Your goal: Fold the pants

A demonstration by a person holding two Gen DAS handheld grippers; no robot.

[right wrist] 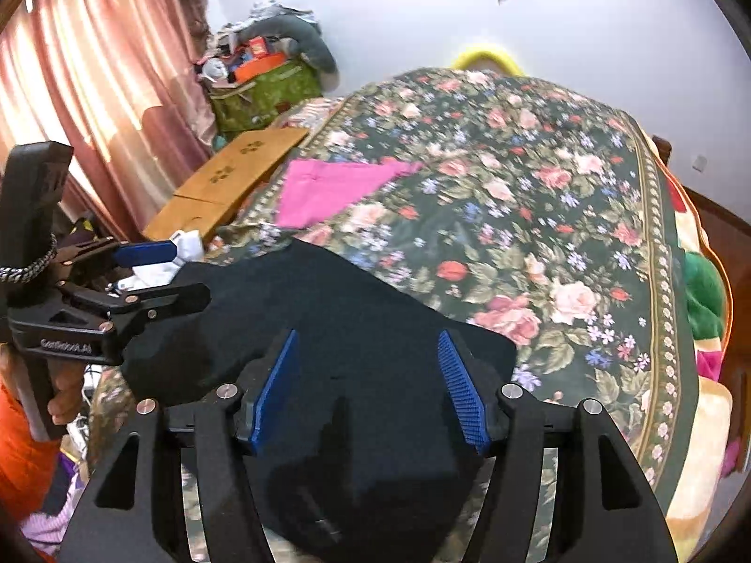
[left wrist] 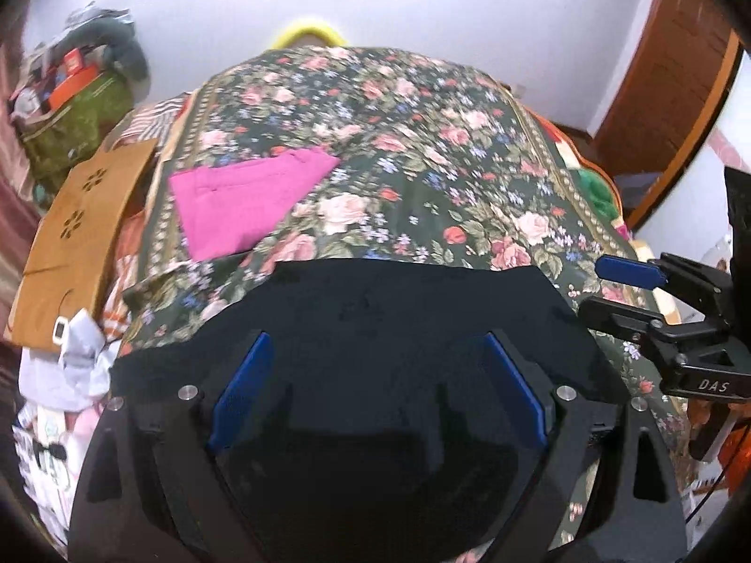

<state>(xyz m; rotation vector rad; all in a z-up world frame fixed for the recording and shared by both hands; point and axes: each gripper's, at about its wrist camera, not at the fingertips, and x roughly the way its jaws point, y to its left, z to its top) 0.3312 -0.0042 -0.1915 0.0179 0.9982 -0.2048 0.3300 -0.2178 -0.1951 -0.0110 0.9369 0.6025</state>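
Black pants [left wrist: 375, 309] lie flat on the near part of a floral bedspread [left wrist: 422, 164]; they also show in the right wrist view [right wrist: 328, 309]. My left gripper [left wrist: 375, 352] is open just above the pants, blue pads spread wide. It appears at the left of the right wrist view [right wrist: 187, 272], open over the pants' left edge. My right gripper [right wrist: 371, 352] is open above the pants' right part. It shows at the right of the left wrist view [left wrist: 591, 286], open beside the pants' right corner.
Folded pink cloth [left wrist: 244, 201] lies on the bed farther back left. A brown cardboard box [left wrist: 80, 239] and a green bag of clutter [left wrist: 80, 117] stand left of the bed. A wooden door [left wrist: 671, 75] is at the right, pink curtains [right wrist: 94, 94] at the left.
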